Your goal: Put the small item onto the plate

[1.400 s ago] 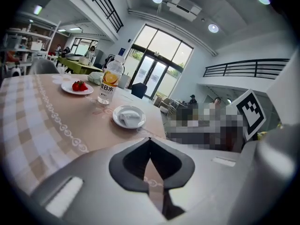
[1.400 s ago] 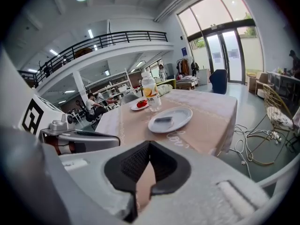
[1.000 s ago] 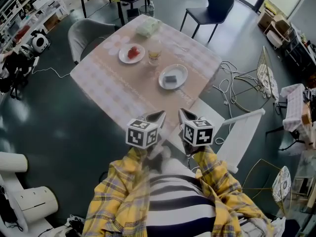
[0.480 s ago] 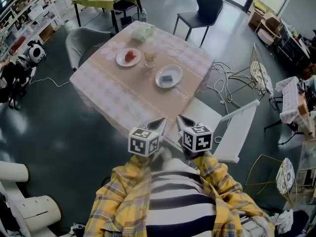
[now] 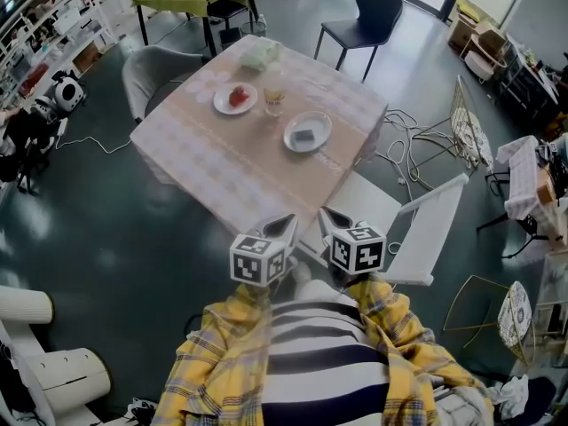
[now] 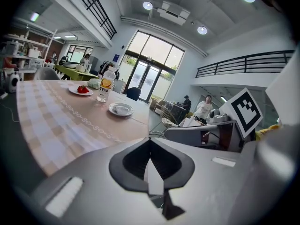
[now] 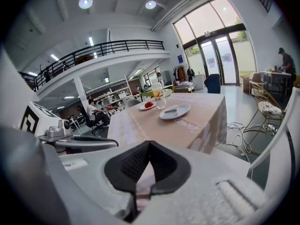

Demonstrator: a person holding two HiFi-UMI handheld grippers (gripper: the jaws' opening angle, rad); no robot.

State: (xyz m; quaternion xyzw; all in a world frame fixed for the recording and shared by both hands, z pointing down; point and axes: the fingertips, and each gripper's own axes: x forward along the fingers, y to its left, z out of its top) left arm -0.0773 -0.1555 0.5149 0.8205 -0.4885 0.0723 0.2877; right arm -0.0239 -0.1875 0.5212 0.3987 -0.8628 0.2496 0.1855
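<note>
Head view. The cloth-covered surface (image 5: 222,158) fills the upper centre of the frame. A near plate (image 5: 324,122) sits towards its right side, and a small dark item (image 5: 307,137) lies on it. A far plate (image 5: 222,105), up and to the left, carries a red item (image 5: 238,96). A bottle (image 5: 274,100) stands between the two plates. The left gripper (image 5: 282,227) and right gripper (image 5: 333,220) are side by side at lower centre, just off the surface's near edge and well apart from both plates. A white chair (image 5: 417,229) stands to their right.

Left gripper view. The fingers (image 6: 136,161) meet at the tips at centre frame. They are fully closed and nothing is between them. The surface extends up the left side with the far plate (image 6: 89,92), the bottle (image 6: 106,87) and the near plate (image 6: 121,109) on it. None of these is near the fingers. The right gripper's marker cube (image 6: 246,111) shows at the right.

Right gripper view. The fingers (image 7: 164,165) are closed tip to tip at lower centre and hold nothing. Beyond them, in mid frame, the small dark item (image 7: 171,110) rests on the near plate (image 7: 185,108). The far plate with the red item (image 7: 148,104) and the bottle (image 7: 158,99) stand behind it.
</note>
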